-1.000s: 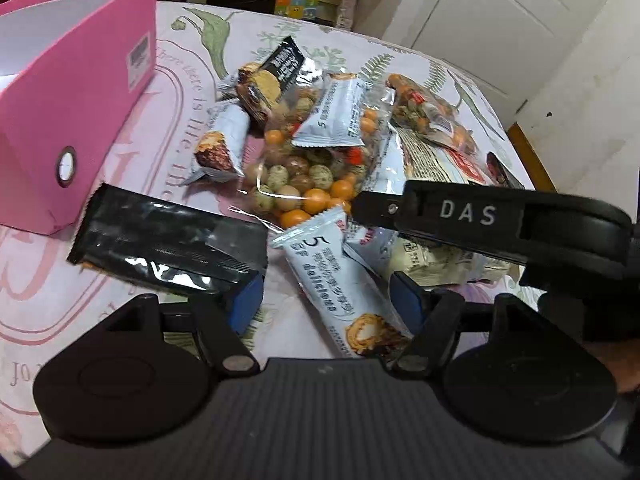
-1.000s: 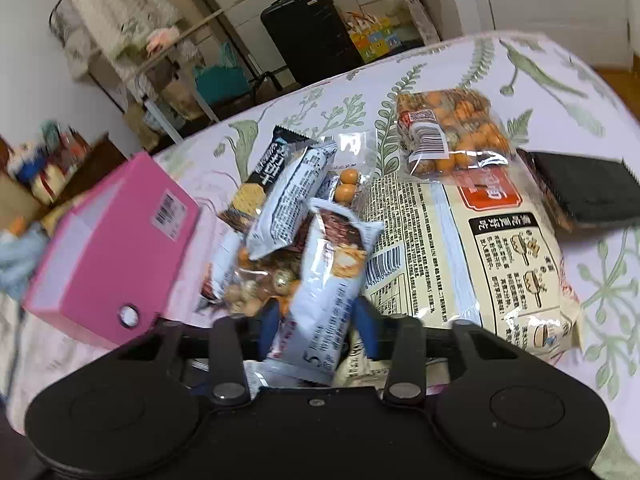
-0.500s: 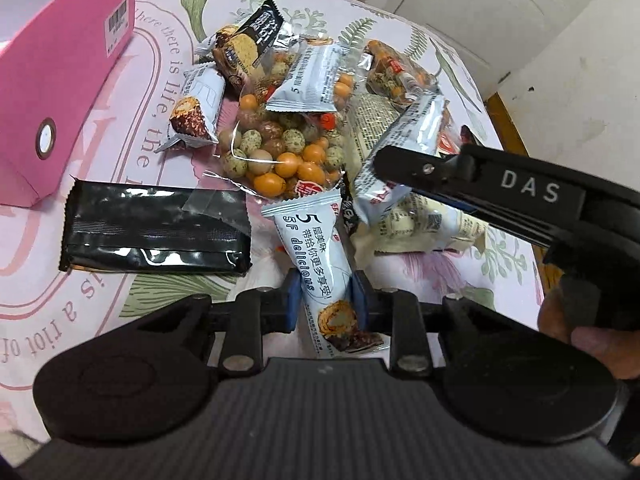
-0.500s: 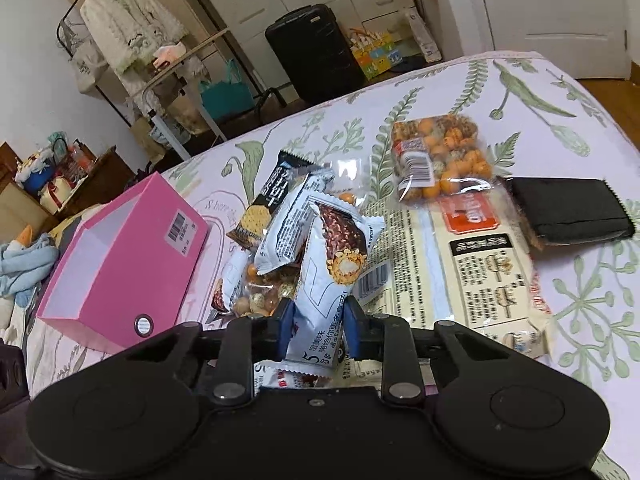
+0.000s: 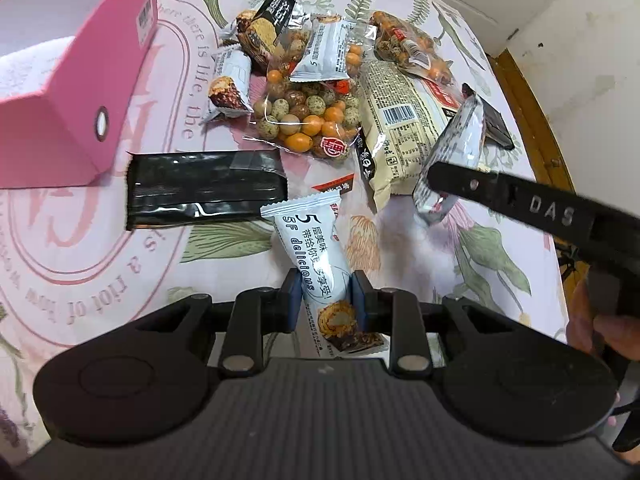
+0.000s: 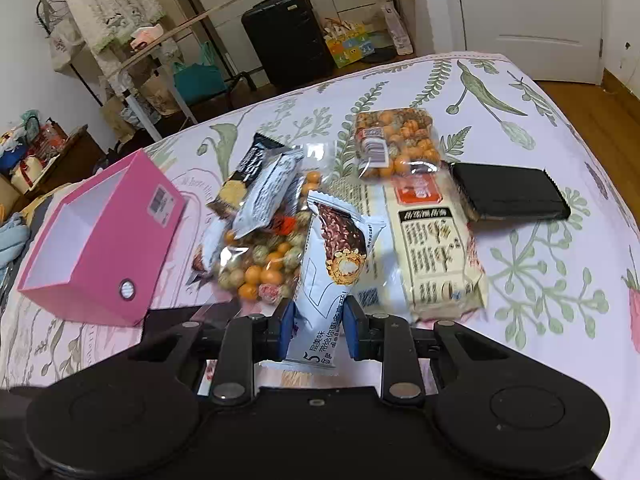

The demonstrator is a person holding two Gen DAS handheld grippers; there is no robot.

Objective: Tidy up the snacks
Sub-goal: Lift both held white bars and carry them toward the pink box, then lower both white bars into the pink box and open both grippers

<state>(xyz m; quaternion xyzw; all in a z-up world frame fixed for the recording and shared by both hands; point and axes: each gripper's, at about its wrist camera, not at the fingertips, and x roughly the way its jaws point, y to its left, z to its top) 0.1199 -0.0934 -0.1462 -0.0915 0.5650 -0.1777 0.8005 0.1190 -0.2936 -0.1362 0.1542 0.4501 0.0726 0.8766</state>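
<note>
Each tool pinches a white snack bar, left tool [image 5: 325, 300], right tool [image 6: 316, 326]; pink box [image 6: 100, 240] far left, snack pile [image 5: 312, 112] between, near bedspread [image 5: 100, 272] bare.

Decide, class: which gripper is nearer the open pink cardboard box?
Left, probably. The left gripper, shut on a white snack bar, sits just right of the pink cardboard box. The right gripper holds its own bar beyond the snack pile, farther right.
</note>
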